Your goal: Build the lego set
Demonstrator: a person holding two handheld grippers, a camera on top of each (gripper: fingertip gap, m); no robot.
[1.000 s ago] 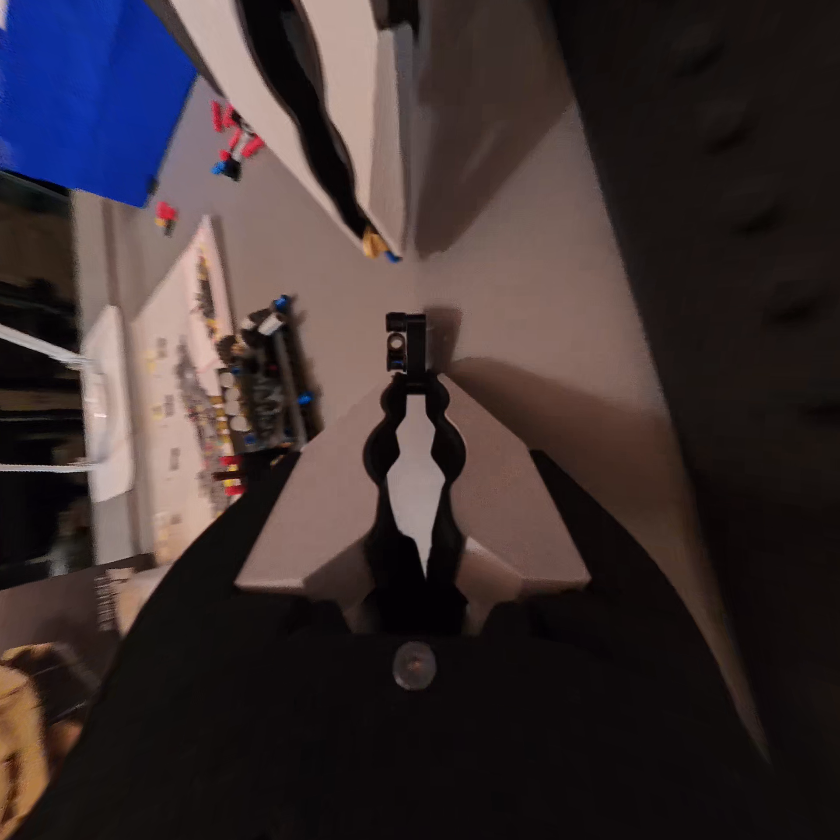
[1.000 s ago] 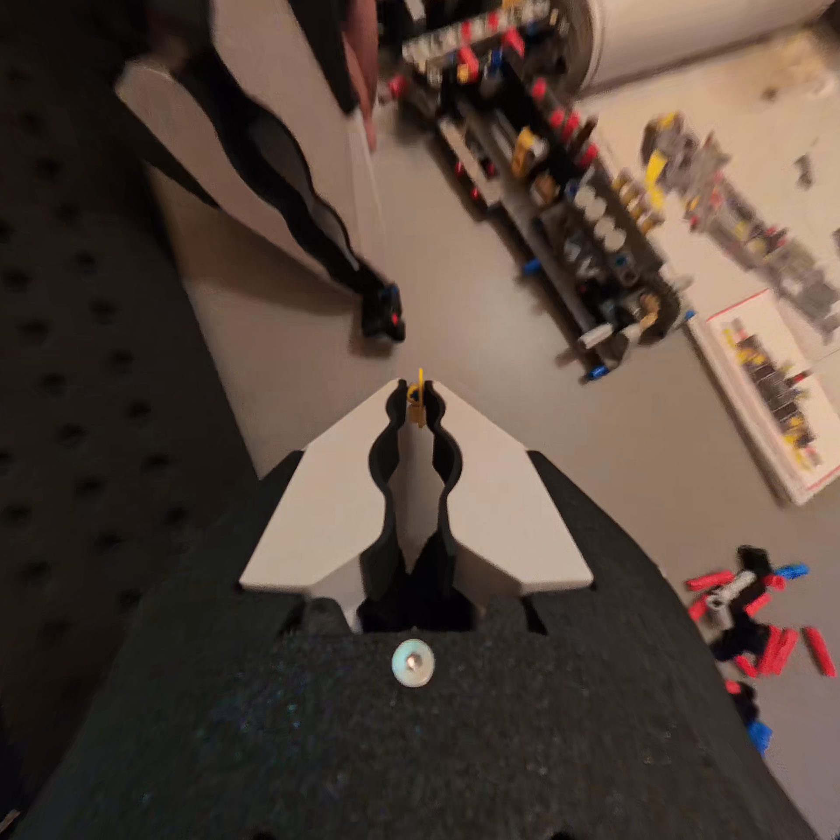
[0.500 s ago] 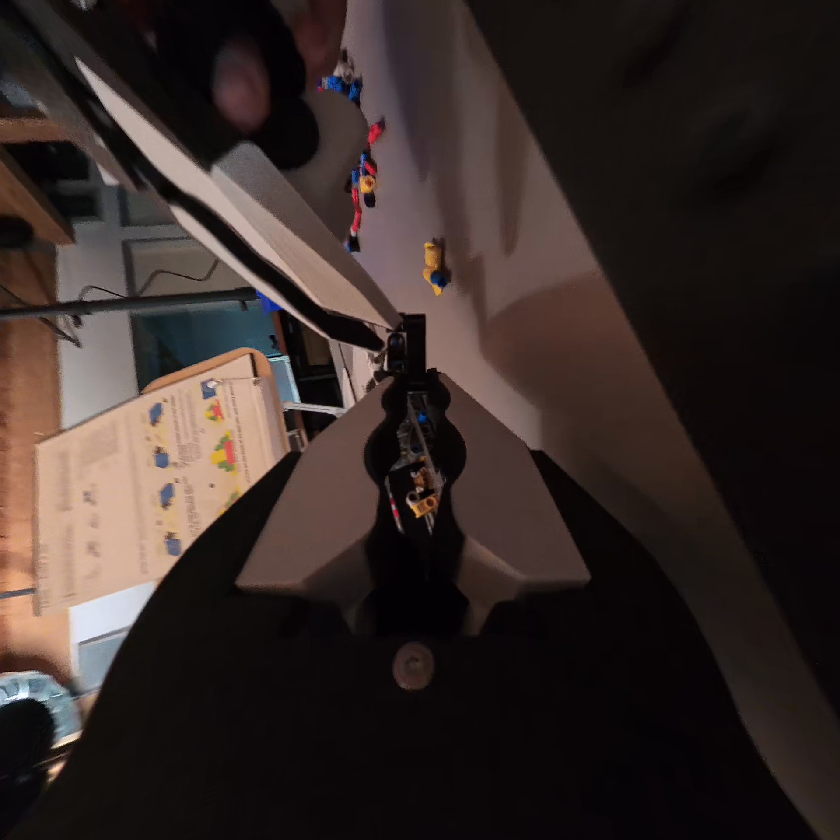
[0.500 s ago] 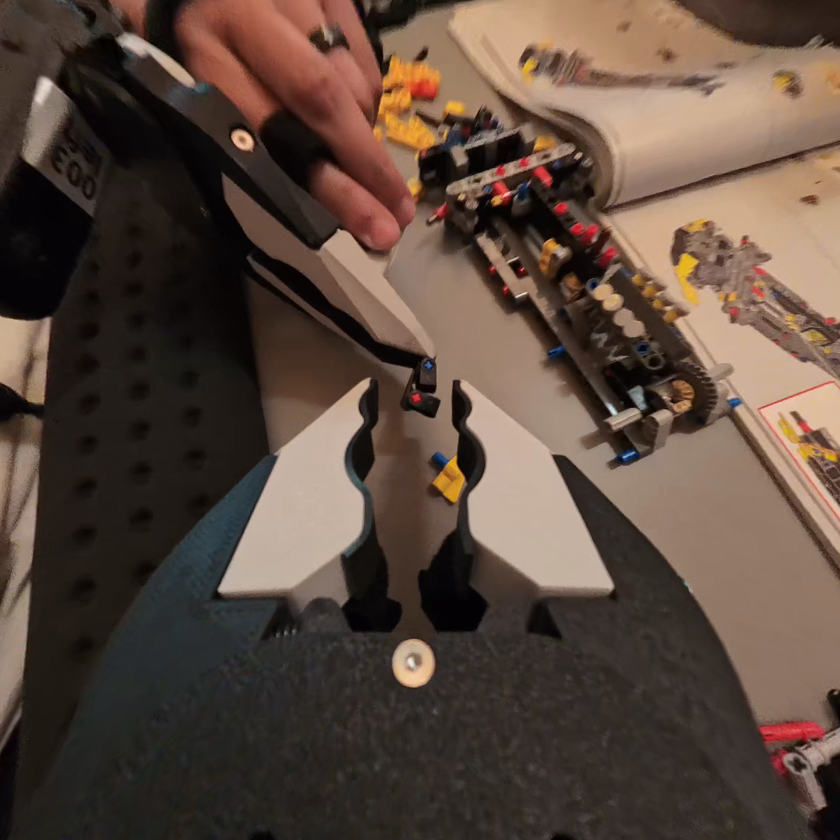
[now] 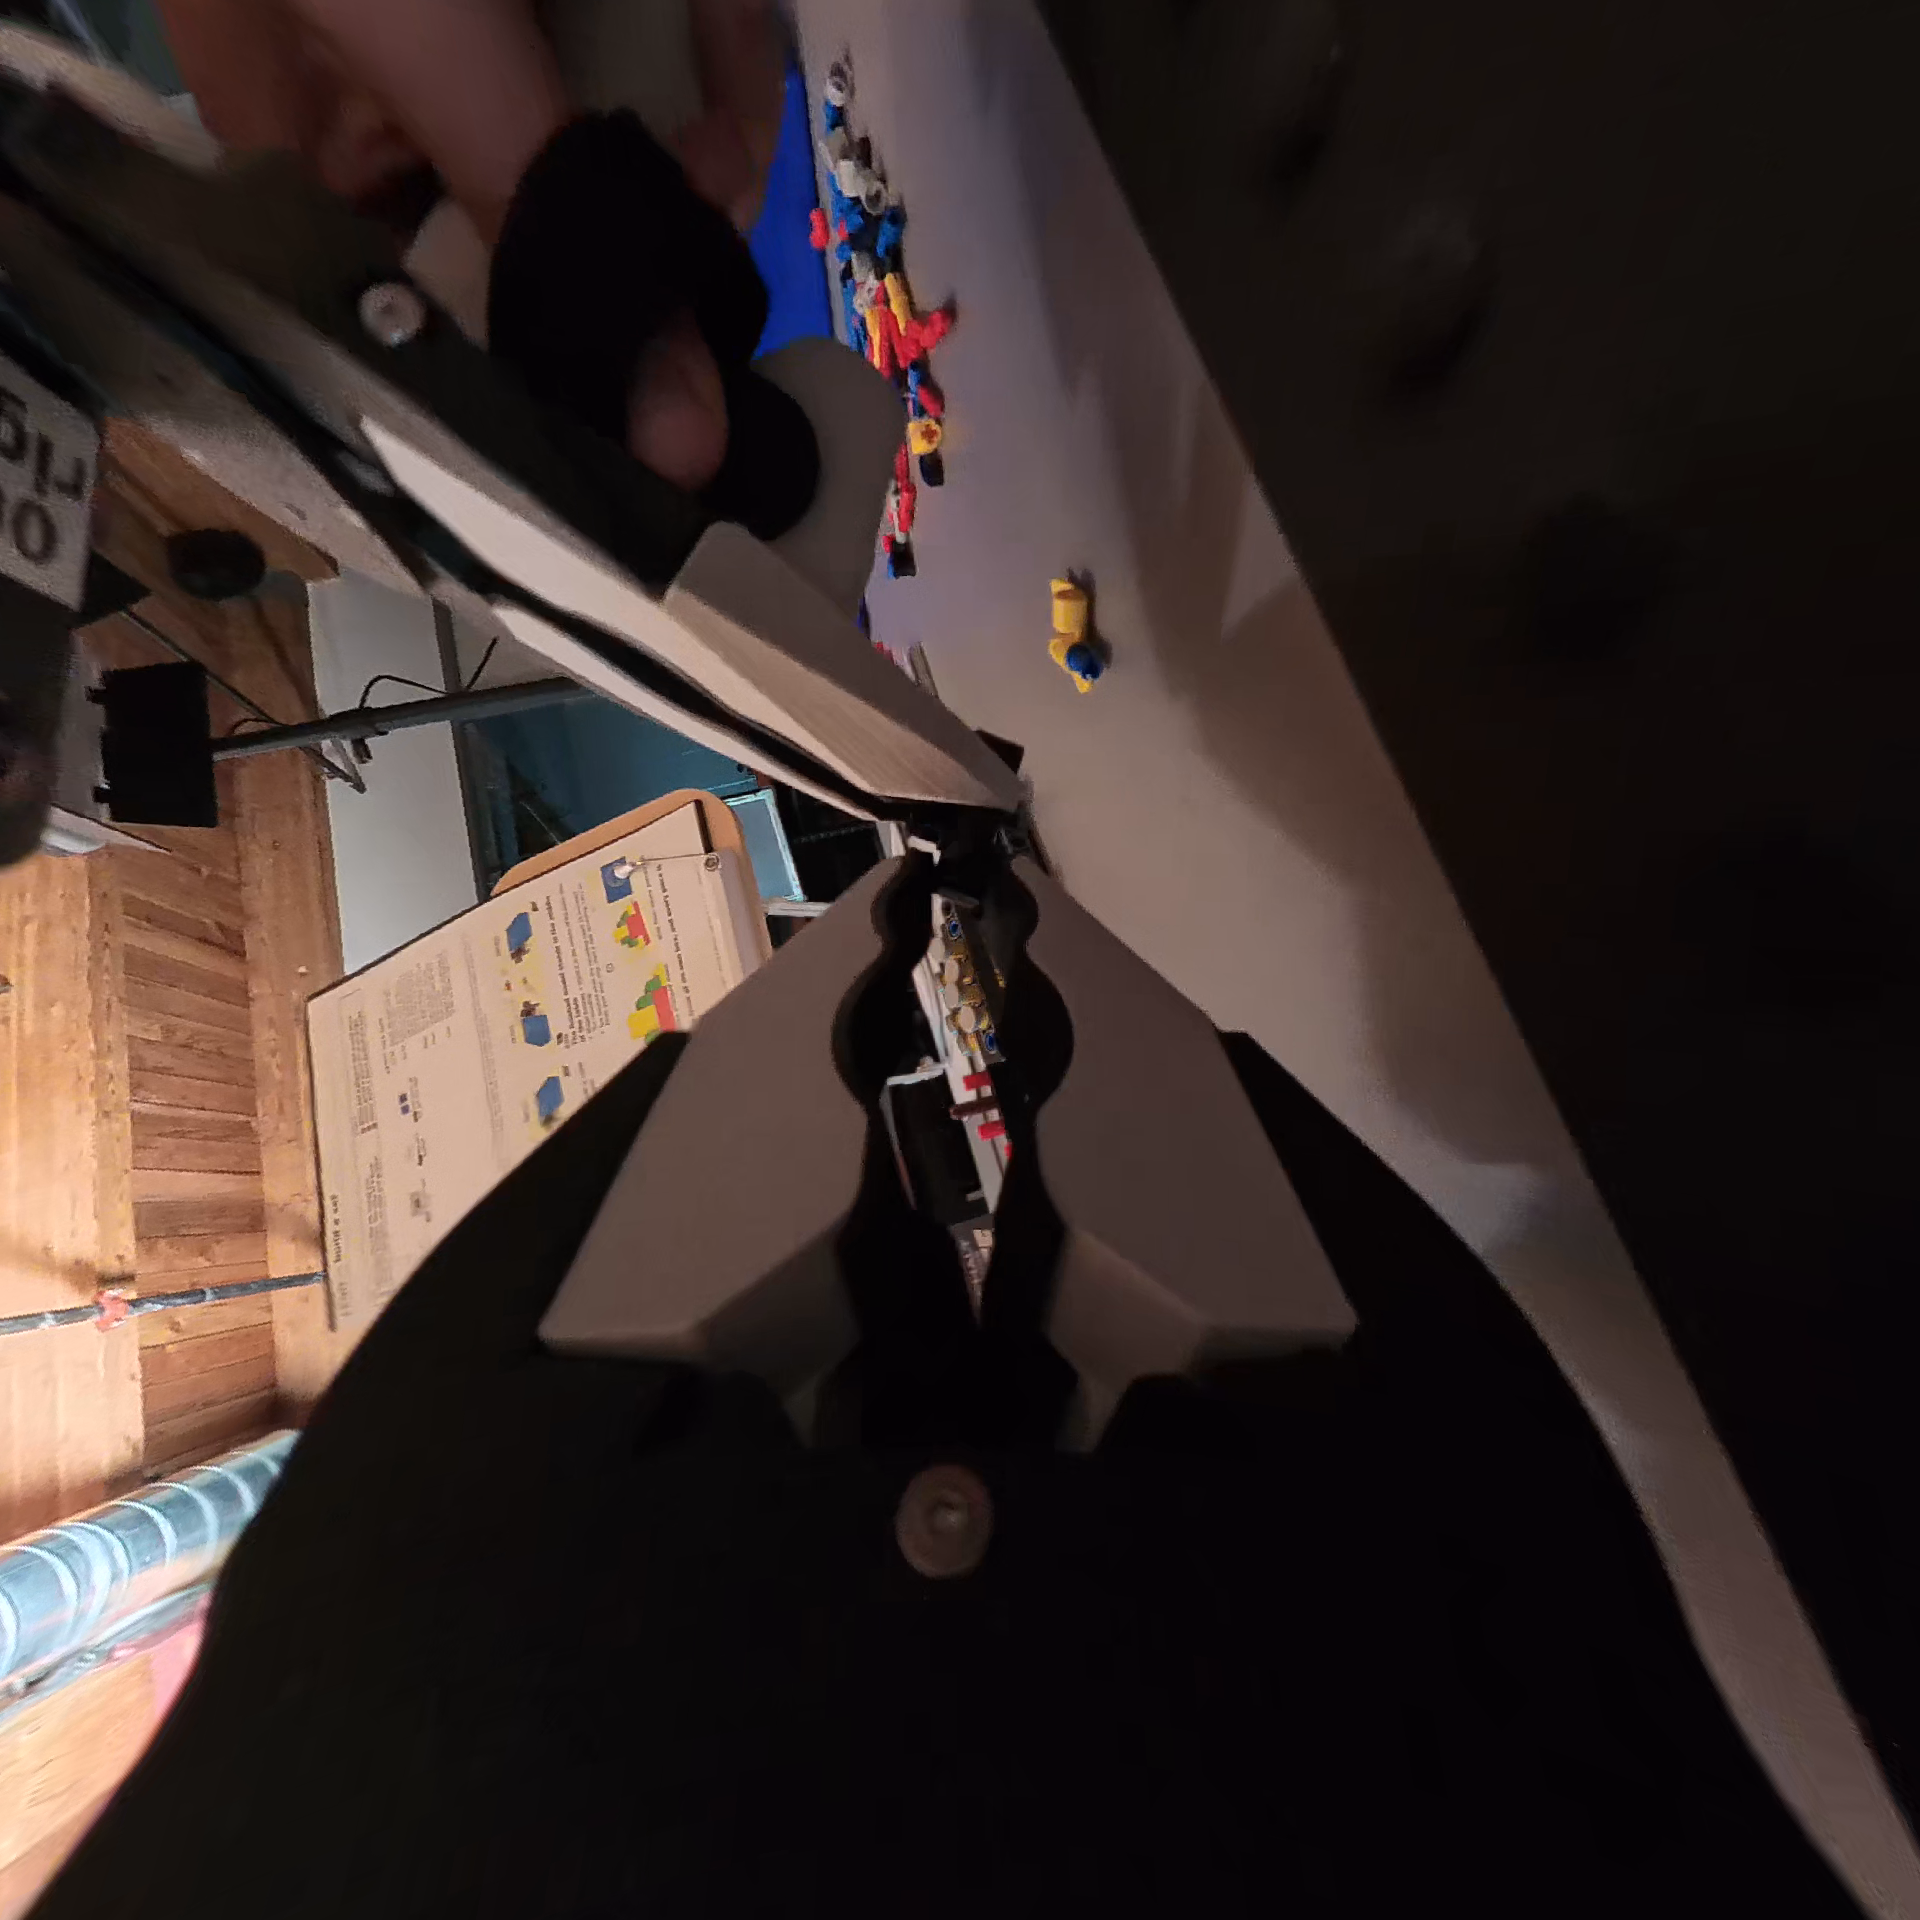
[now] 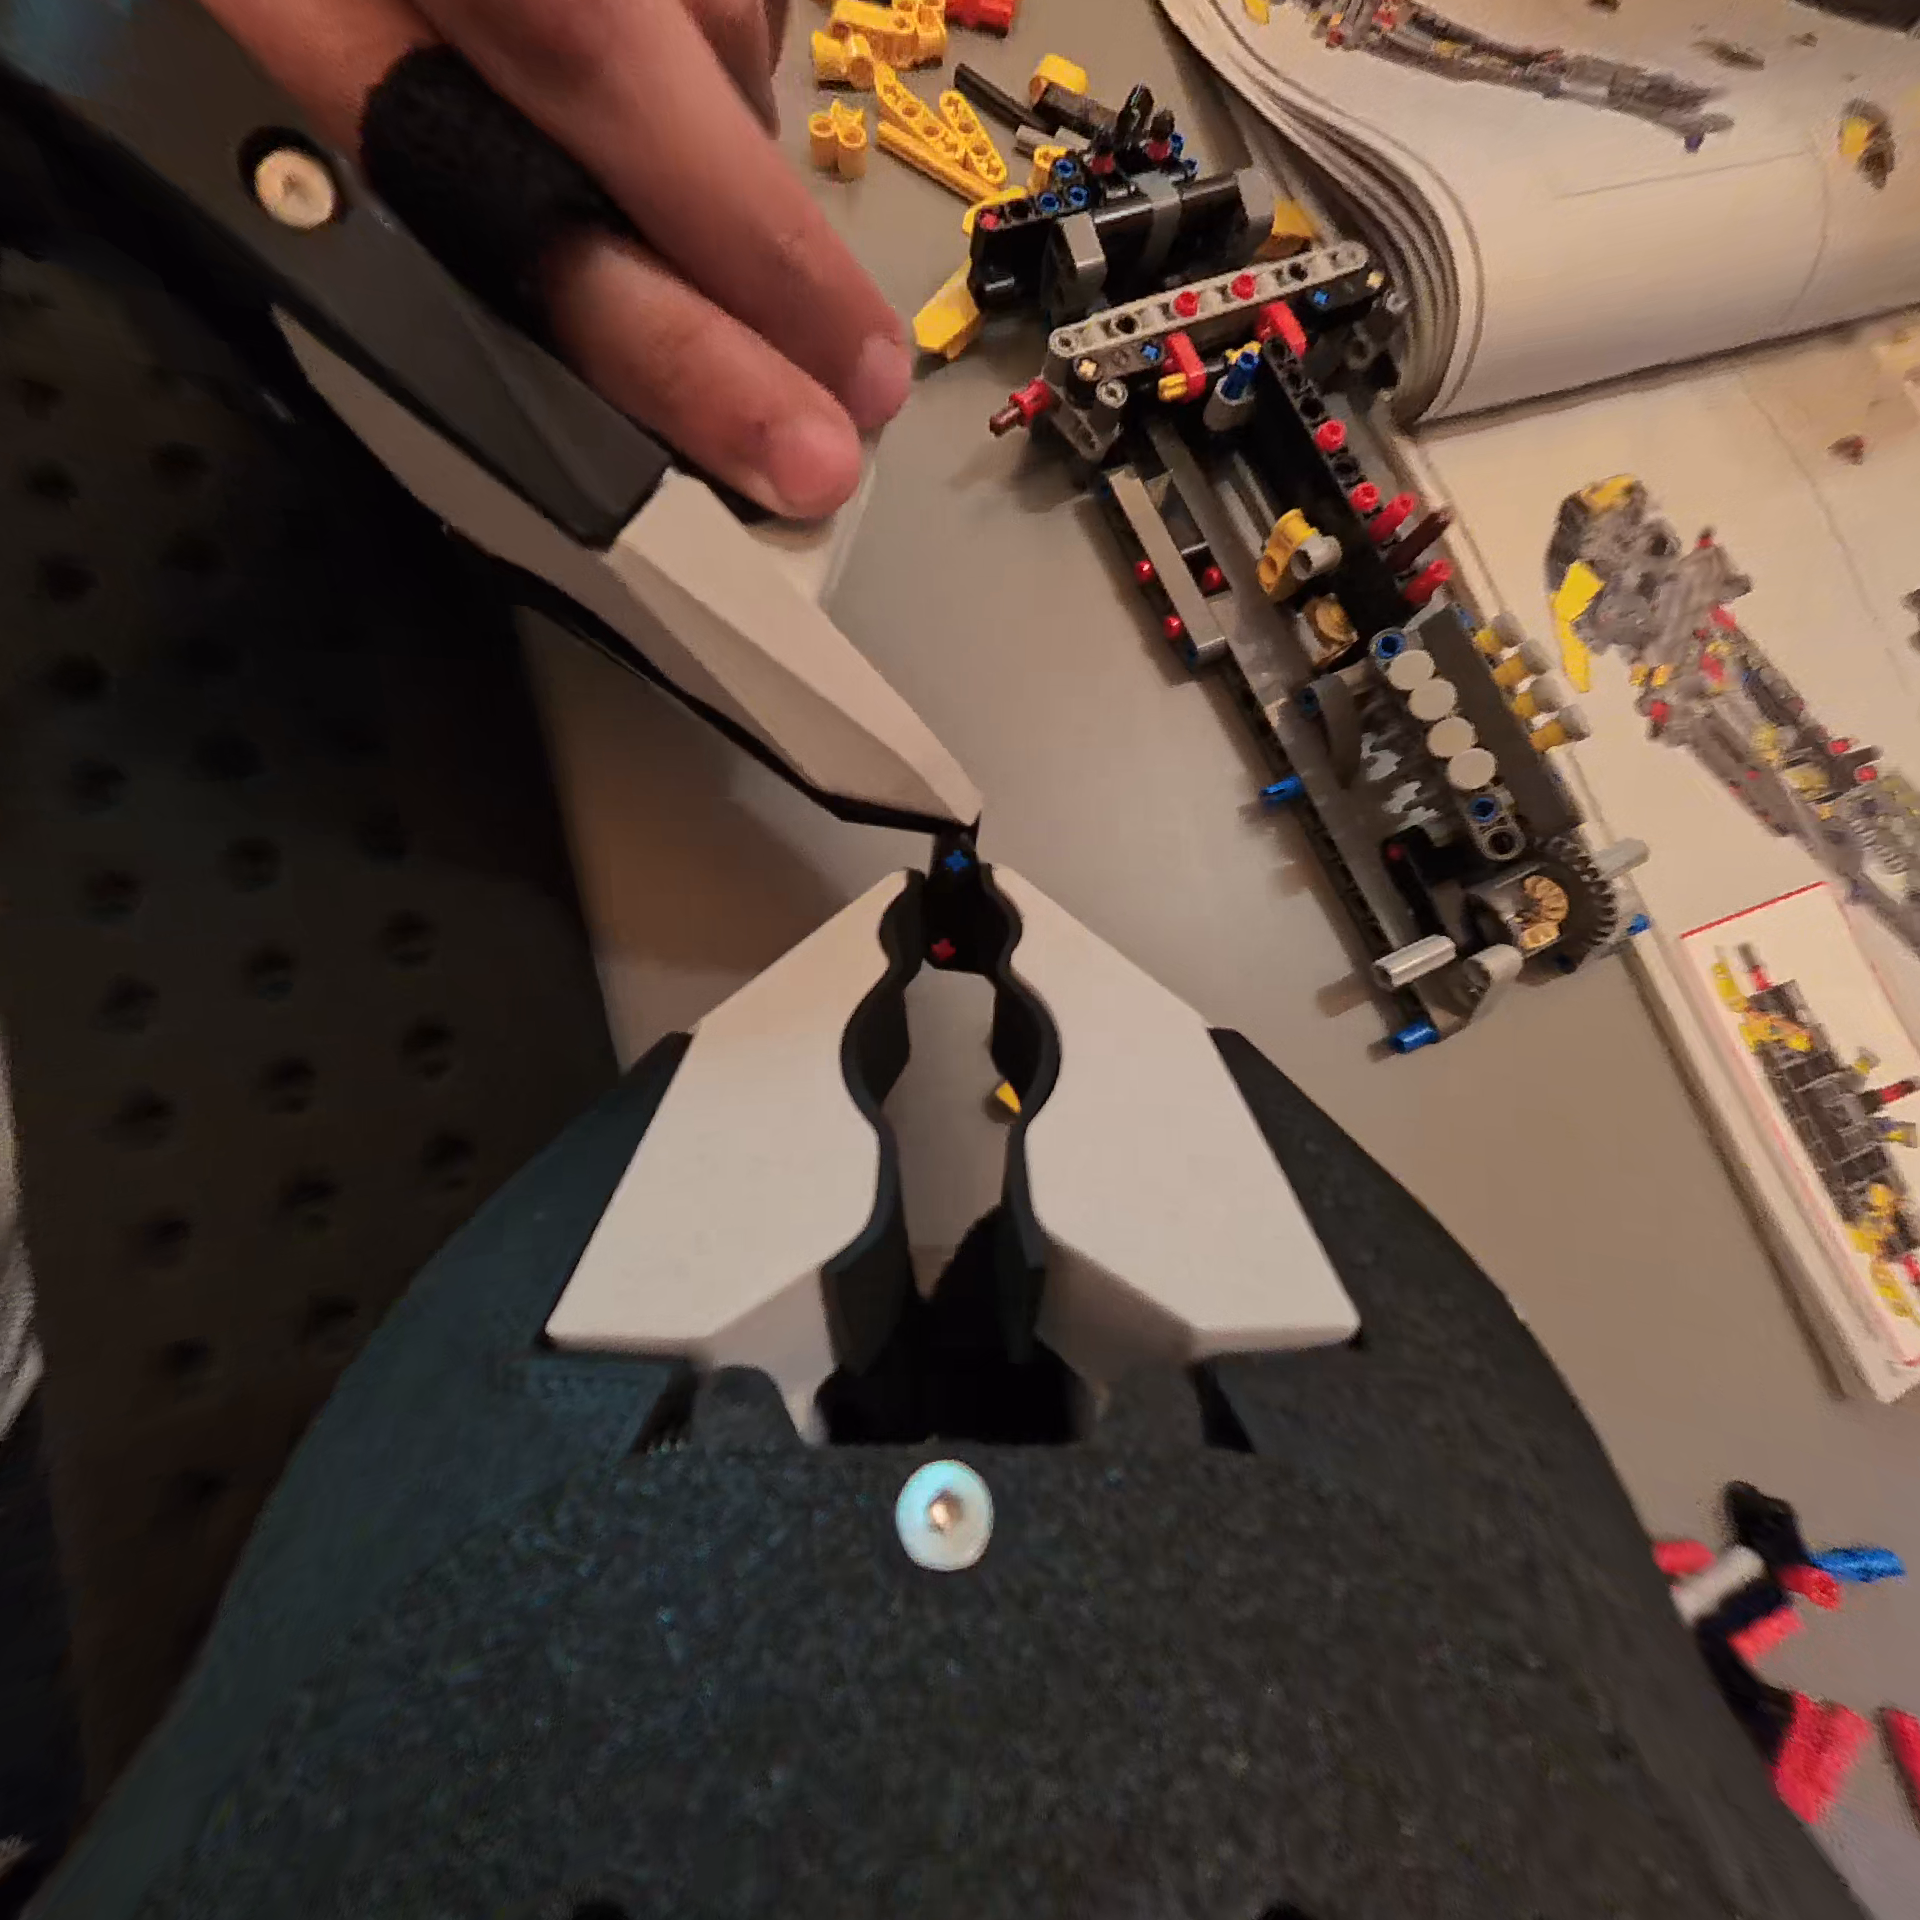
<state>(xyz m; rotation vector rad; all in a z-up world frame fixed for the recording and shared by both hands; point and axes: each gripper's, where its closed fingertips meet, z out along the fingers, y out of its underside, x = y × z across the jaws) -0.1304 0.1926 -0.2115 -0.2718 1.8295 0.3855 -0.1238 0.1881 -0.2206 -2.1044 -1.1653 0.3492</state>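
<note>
A small black connector (image 6: 948,914) with a blue pin and a red pin is held off the grey table between both grippers. My right gripper (image 6: 951,899) is shut on its lower part. My left gripper (image 6: 964,826) reaches in from the upper left and is shut on its top end. In the left wrist view my left gripper (image 5: 966,868) is shut on the black connector (image 5: 987,844), and the right gripper's fingers (image 5: 831,717) meet it from the upper left. A yellow piece with a blue pin (image 5: 1075,634) lies on the table.
A long grey and black Technic model (image 6: 1351,644) lies to the right, beside an open instruction booklet (image 6: 1610,208). Loose yellow beams (image 6: 914,114) lie at the back. Red, blue and black pins (image 6: 1766,1590) lie at the front right. A black perforated mat (image 6: 208,831) is at the left. My two grippers' fingertips are within a few centimetres of each other.
My right gripper let go of the yellow piece, which now lies on the table, and has shut on the black connector held by my left gripper. Both grippers came together.
</note>
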